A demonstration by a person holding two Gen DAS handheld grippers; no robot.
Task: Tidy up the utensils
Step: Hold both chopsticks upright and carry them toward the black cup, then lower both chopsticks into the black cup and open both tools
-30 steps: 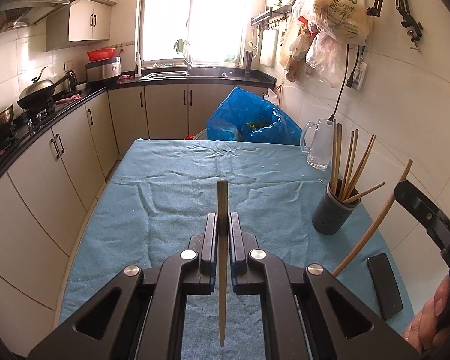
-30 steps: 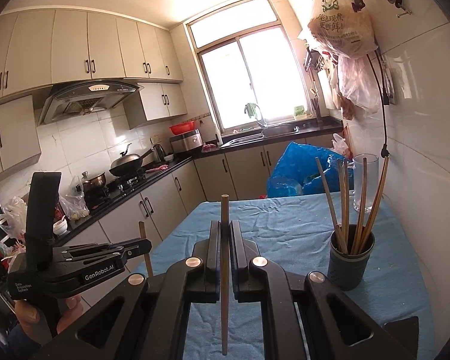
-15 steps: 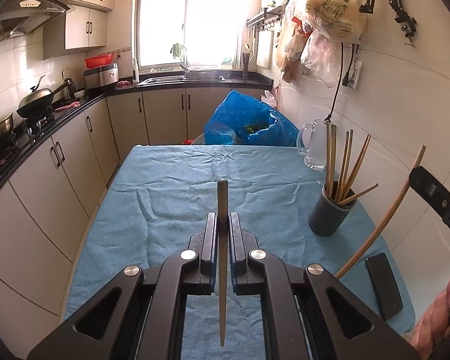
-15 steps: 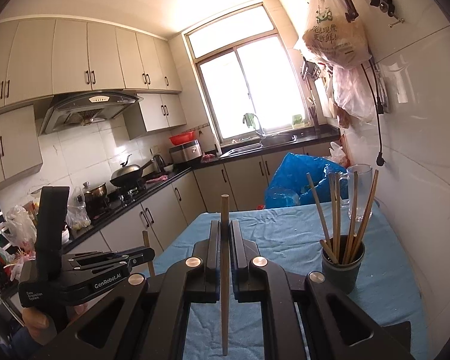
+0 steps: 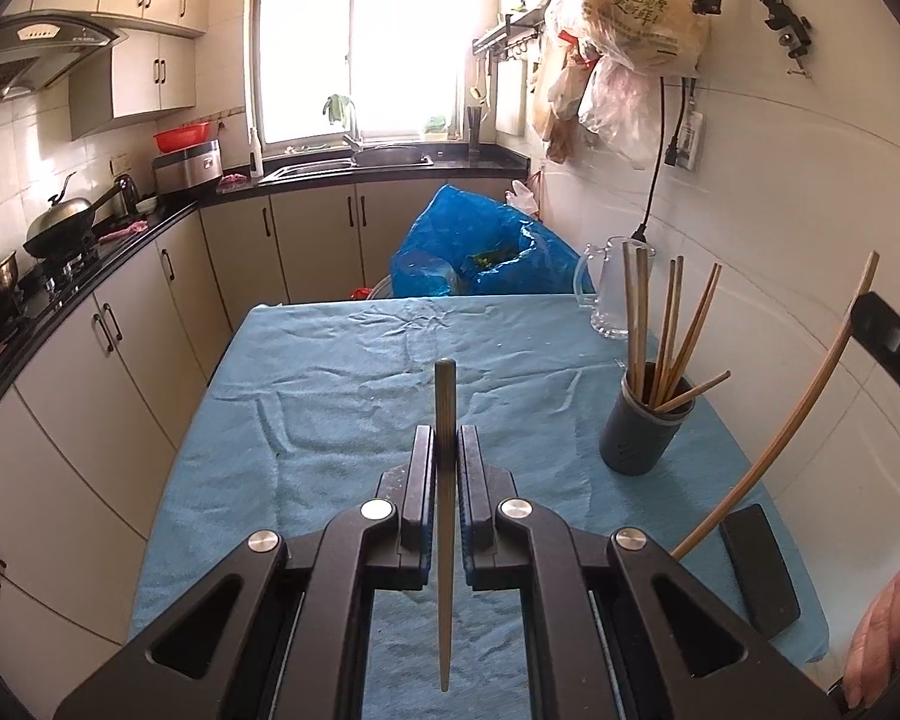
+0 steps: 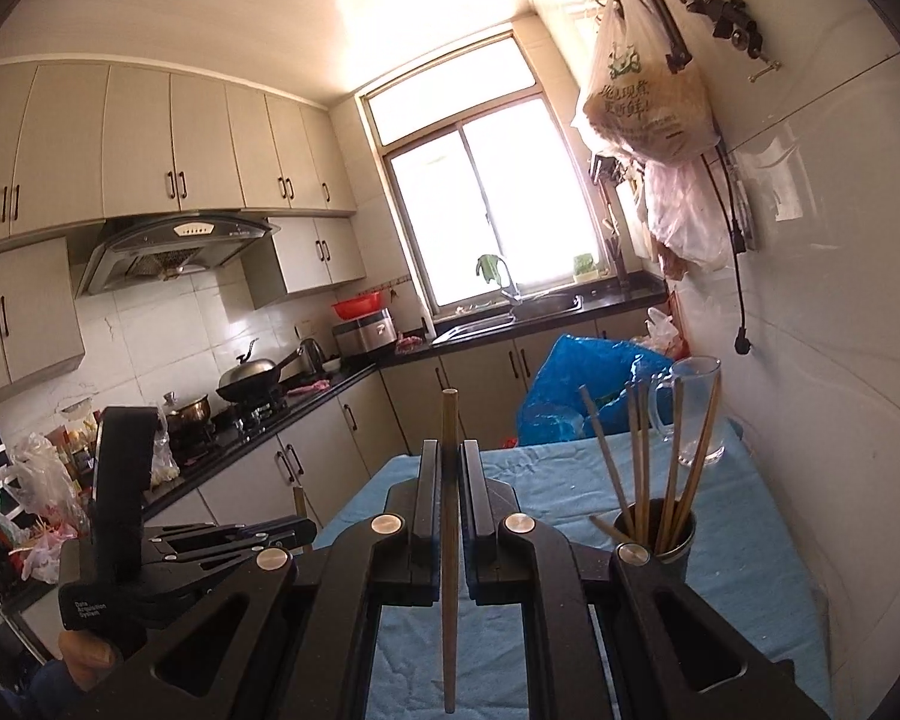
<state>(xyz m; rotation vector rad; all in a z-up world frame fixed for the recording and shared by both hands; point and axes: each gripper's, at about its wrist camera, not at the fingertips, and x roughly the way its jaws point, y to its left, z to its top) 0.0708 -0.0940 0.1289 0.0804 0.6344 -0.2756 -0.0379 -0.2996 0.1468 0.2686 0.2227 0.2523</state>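
Kitchen cabinets and a dark worktop run down the left side, with a wok on the stove and a bright window over the sink at the far end. Nearer, a desk covered by a blue cloth fills the middle. Above it the left gripper has its jaws clamped on one upright wooden chopstick, whose thin end points back toward the camera. To the right a dark grey holder cup stands on the cloth with several chopsticks leaning in it; a glass mug sits behind it, near the white wall. A black phone, or something like it, lies at the desk's right edge. The right gripper likewise has its jaws shut on a second chopstick, held upright above the desk, left of the cup.
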